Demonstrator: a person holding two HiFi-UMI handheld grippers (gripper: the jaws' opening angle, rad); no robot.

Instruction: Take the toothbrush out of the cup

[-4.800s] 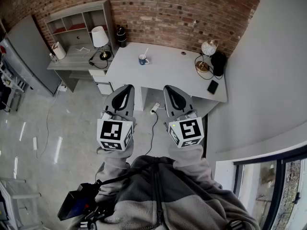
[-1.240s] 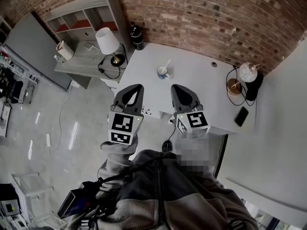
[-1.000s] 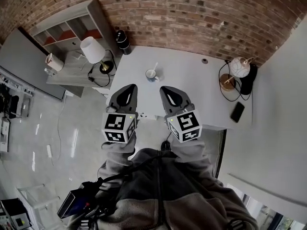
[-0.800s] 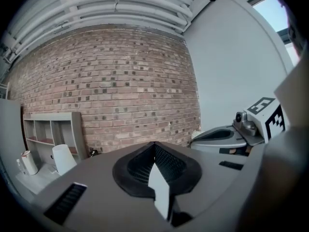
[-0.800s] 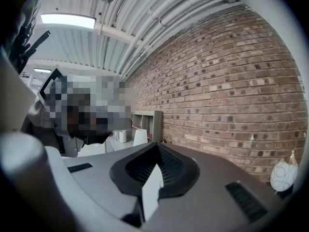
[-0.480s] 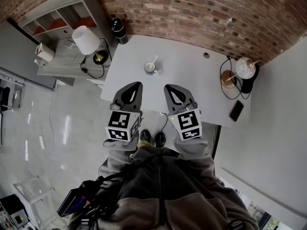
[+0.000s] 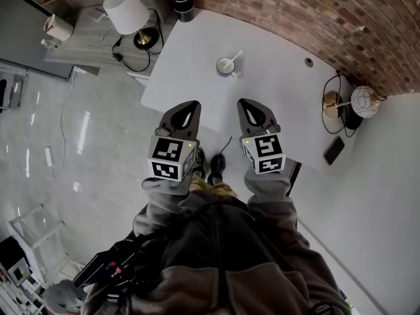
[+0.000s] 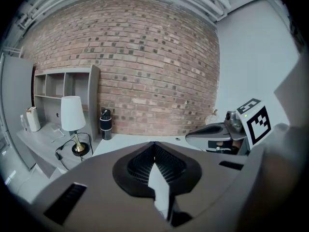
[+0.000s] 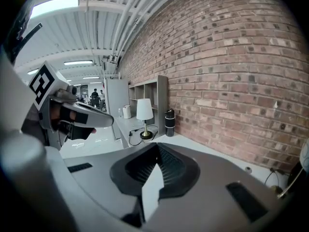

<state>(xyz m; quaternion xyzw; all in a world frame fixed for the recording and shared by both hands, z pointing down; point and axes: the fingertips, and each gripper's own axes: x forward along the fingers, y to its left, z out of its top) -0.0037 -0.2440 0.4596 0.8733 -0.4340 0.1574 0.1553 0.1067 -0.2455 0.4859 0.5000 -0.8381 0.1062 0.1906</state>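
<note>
So: L gripper (image 7: pixel 190 104) & R gripper (image 7: pixel 247 102) are both closed, jaws tip to tip w/ nothing btwn, held side by side over near edge of white table (image 7: pixel 190 77). Well ahead, nearer R's line, stands cup (image 7: pixel 226 65) w/ toothbrush (image 7: pixel 235 56) in it.

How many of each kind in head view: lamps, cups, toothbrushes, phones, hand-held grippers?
Lamps: 2, shade lamp, globe lamp
Cup: 1
Toothbrush: 1
Phone: 1
Hand-held grippers: 2, left hand-held gripper, right hand-held gripper
Total: 7
</note>
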